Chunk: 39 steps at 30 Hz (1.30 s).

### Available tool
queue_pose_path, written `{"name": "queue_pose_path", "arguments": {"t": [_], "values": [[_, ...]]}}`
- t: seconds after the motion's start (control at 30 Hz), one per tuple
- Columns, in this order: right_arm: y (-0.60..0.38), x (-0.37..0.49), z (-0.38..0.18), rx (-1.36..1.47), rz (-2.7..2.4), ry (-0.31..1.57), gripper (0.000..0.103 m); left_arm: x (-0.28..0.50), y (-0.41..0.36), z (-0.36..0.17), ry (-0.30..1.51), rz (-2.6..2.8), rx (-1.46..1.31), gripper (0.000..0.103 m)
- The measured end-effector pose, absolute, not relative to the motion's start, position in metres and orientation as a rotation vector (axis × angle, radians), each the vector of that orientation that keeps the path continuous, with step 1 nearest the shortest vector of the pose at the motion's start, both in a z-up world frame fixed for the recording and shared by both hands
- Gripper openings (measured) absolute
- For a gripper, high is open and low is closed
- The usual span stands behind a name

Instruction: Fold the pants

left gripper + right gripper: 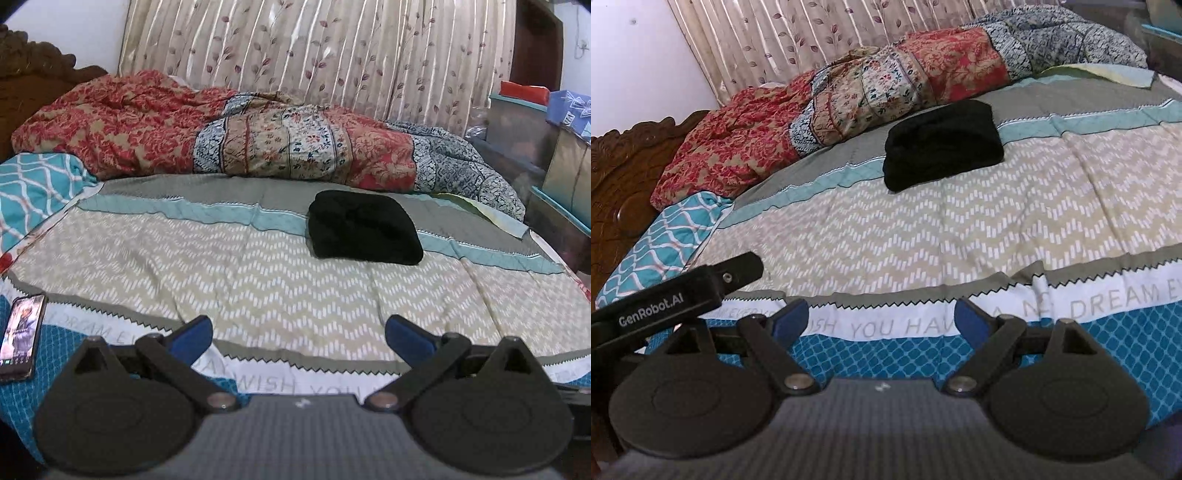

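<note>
Both grippers stand empty with jaws spread wide: left gripper (297, 334), right gripper (881, 319). Black pants (364, 227) lie as a compact folded bundle on the patterned bedspread (258, 266), just in front of the rumpled red floral quilt (147, 122) and well apart from both grippers. Judged soft, light and limp; best taken at the folded edges, not the slack middle.

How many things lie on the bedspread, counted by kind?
Folded black pants: 1
Rumpled red floral quilt: 1
Teal patterned pillow: 1
Phone: 1
Total: 4
</note>
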State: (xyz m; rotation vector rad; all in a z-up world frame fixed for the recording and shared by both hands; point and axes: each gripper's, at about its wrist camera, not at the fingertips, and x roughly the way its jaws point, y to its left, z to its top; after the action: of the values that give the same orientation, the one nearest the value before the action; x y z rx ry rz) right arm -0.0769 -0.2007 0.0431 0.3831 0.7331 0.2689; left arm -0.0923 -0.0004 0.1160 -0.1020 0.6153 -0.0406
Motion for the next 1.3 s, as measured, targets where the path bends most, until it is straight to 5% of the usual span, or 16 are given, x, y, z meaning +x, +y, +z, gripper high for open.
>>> {"name": "queue_pose_path", "arguments": {"t": [1.3], "values": [[-0.214,-0.078,0.040,0.435,0.203,0.728,0.094,-0.092,0.007,0.142,0.556,0.134,0.072,0.103]]}}
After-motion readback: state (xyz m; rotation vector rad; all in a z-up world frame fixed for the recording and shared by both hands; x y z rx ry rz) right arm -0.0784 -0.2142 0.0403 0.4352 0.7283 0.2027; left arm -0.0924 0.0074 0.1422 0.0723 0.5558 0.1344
